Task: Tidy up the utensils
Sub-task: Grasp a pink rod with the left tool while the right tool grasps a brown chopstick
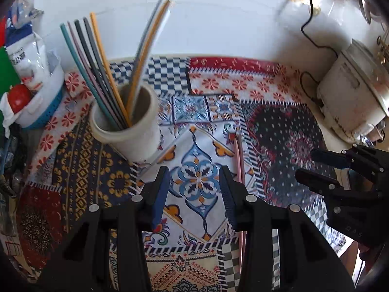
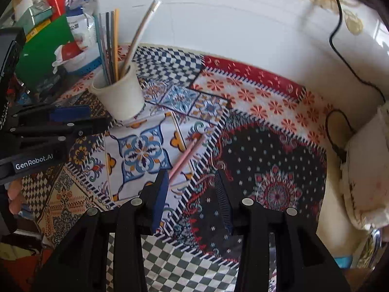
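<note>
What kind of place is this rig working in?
Probably a home kitchen or dining corner. A patchwork tablecloth covers the table against a white wall; a white countertop appliance, likely a rice cooker, sits plugged in on it; a white cup holds chopsticks, with one pink pair lying loose.

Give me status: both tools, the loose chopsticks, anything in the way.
Left tool open, empty. Right tool open, empty. Pink chopsticks flat on cloth, outside cup. Nothing on top of them.

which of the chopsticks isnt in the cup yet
The pale pink chopsticks lying flat on the patterned patchwork cloth. All the other coloured chopsticks stand upright in the cream cylindrical cup.
</note>
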Demonstrator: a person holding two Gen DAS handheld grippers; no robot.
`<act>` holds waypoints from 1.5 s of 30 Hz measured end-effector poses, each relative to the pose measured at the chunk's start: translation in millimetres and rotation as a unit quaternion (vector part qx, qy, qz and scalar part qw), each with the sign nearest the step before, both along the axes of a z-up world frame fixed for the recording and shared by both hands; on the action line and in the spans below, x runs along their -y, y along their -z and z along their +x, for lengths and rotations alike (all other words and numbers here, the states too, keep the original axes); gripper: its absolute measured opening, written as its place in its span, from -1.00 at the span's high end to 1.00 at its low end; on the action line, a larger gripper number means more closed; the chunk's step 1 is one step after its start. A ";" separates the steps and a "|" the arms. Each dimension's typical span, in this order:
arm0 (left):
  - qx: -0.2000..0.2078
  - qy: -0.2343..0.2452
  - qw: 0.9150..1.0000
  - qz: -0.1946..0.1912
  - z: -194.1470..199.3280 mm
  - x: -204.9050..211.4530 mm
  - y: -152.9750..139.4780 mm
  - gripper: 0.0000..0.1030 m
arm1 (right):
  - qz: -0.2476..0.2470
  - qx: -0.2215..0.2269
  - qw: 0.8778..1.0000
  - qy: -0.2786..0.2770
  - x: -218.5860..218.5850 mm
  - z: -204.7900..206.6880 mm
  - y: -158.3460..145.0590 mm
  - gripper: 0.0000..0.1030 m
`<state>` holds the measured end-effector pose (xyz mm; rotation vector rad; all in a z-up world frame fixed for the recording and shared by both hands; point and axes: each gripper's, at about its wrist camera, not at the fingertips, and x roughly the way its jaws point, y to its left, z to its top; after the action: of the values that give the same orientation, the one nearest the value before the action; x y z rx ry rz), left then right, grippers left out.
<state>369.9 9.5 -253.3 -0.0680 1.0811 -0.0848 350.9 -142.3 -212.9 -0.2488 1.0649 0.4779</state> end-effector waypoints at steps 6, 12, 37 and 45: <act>-0.063 0.034 0.997 -0.019 -5.0 29.6 48.3 0.26 | 0.008 -0.050 0.998 0.040 28.4 -18.7 27.5 0.30; -0.093 0.052 0.994 -0.040 -1.6 46.8 71.9 0.78 | 0.006 -0.077 0.995 0.062 42.7 -31.3 41.2 0.30; -0.102 -0.023 0.994 -0.017 -16.9 -13.4 79.2 0.98 | 0.036 -0.110 0.993 -0.021 -12.5 -30.0 65.4 0.30; -0.111 -0.045 0.993 -0.018 -37.5 -42.2 78.2 0.98 | -0.023 -0.087 0.995 -0.051 -43.2 -41.2 86.3 0.33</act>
<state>332.4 51.7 -331.5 -0.1614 1.2963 -0.0156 309.7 -99.1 -299.2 -0.3075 1.2383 0.5747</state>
